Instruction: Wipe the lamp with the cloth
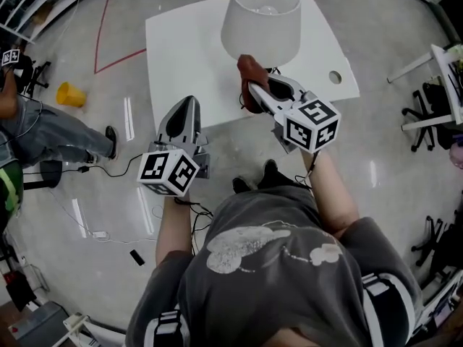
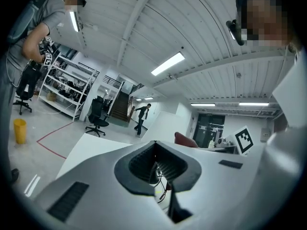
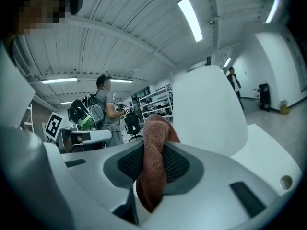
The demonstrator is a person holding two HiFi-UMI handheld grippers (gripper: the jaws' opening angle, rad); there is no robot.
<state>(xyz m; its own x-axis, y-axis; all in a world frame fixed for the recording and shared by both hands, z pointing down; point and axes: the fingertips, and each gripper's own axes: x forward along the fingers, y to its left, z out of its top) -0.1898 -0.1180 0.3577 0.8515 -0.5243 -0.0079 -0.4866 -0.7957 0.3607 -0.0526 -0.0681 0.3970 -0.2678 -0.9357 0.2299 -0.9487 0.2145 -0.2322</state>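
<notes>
- Grey-shirted person (image 1: 275,266) right under the camera, both arms stretched out toward the white table (image 1: 181,49).
- Right gripper (image 1: 255,87) is clamped on the rust-red cloth (image 1: 249,69). A good wad stands up past the tips and a tail hangs below.
- Lamp (image 1: 260,16), white shade, stands on the far half of the table. The cloth sits at the shade's near lower rim, though whether it is touching yet I can't tell.
- Left gripper (image 1: 188,107) has its jaws pressed together on nothing, over the table's near left edge, well apart from the lamp.
- To wipe well, lead with the loose wad, never the hard tips.
- Go light, since that shade looks easy to tip or dent, and follow its curve round.
- The idle left gripper could steady the lamp; its base is hidden under the shade.
</notes>
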